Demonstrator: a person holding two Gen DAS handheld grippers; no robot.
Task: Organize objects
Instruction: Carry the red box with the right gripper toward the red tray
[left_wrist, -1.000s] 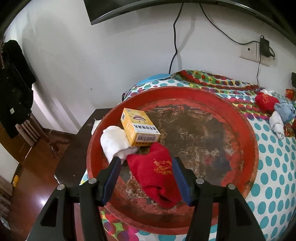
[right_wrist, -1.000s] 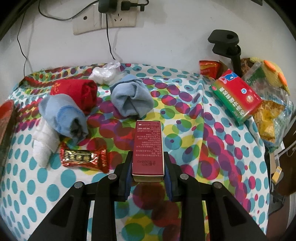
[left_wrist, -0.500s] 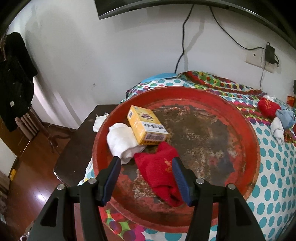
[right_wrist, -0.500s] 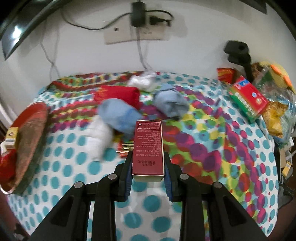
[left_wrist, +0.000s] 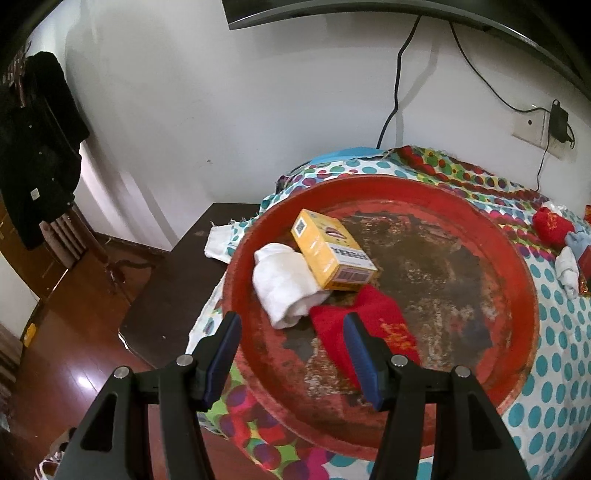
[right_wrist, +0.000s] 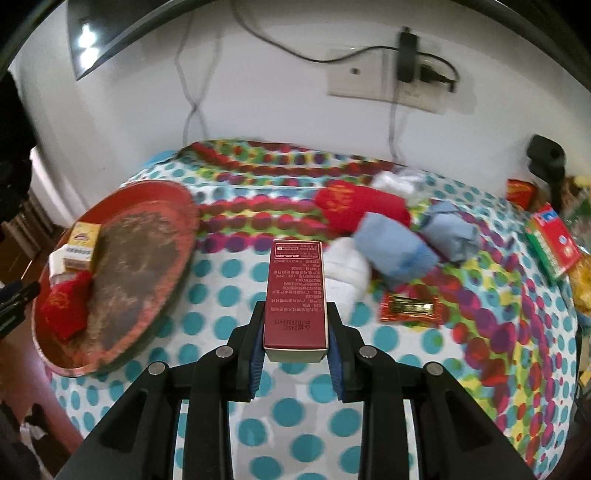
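Observation:
A worn red round tray (left_wrist: 517, 295) lies at the table's left end and holds a yellow box (left_wrist: 328, 254), a white rolled sock (left_wrist: 284, 288) and a red sock (left_wrist: 373, 325). My left gripper (left_wrist: 291, 332) is open and empty above the tray's near left rim. My right gripper (right_wrist: 295, 321) is shut on a dark red box (right_wrist: 295, 291), held above the dotted tablecloth to the right of the tray (right_wrist: 155, 306). On the cloth lie a red sock (right_wrist: 354, 206), two blue socks (right_wrist: 399, 251), a white sock (right_wrist: 347, 269) and a candy wrapper (right_wrist: 410, 306).
A green and red box (right_wrist: 554, 240), snack bags and a black clamp (right_wrist: 546, 158) sit at the table's right end. A dark side table (left_wrist: 177, 273) and wooden floor lie left of the tray. Cables hang from a wall socket (right_wrist: 391, 77).
My right gripper has swung left with the dark red box, bringing the tray into view. My left gripper has drawn back and left from the red sock, which stays in the tray.

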